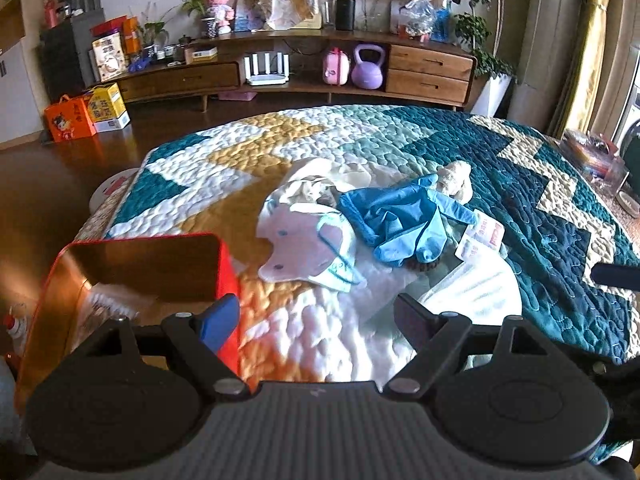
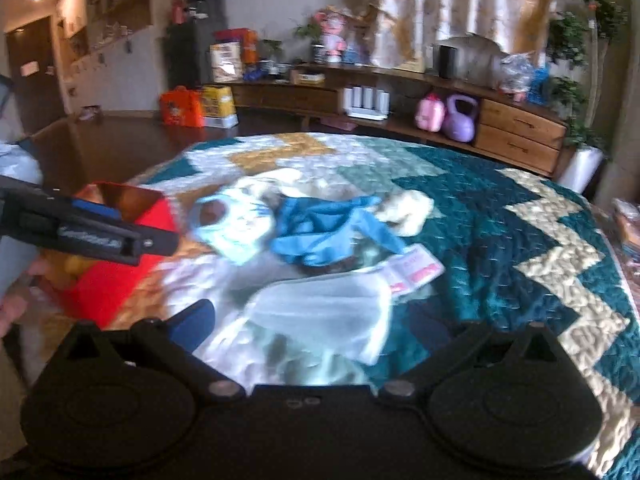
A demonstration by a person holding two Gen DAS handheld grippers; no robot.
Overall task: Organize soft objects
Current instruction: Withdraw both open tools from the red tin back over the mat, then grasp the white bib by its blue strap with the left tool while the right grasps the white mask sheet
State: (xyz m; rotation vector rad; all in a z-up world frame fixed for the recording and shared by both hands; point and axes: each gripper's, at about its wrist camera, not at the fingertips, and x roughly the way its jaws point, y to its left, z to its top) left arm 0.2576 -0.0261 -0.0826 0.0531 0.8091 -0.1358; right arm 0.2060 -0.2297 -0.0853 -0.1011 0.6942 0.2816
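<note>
A large quilted bedspread in teal, white, mustard and cream zigzag blocks (image 1: pixel 520 184) fills the middle of both views. Behind it, across the top of the frame, runs a long wooden sideboard with drawers (image 1: pixel 428 68). At the lower left of the left wrist view sits a red open box with a shiny golden inside (image 1: pixel 132 264), on the edge of the bedspread. In the centre lies a heap of soft things, touching each other: a crumpled blue fabric garment (image 1: pixel 400 220), to its left a white baby hat with light blue trim (image 1: pixel 308 248), behind them a cream fluffy plush piece (image 1: pixel 456 178), and at lower right a flat white cloth (image 1: pixel 476 288) with a small pink-and-white packet (image 1: pixel 484 236) beside it.

The left gripper (image 1: pixel 316 320) has its jaws wide apart and grasps nothing; one blue finger is just in front of the box wall. The right gripper (image 2: pixel 316 324) is also spread wide and empty, with the white cloth between its fingers; this view is blurred.
</note>
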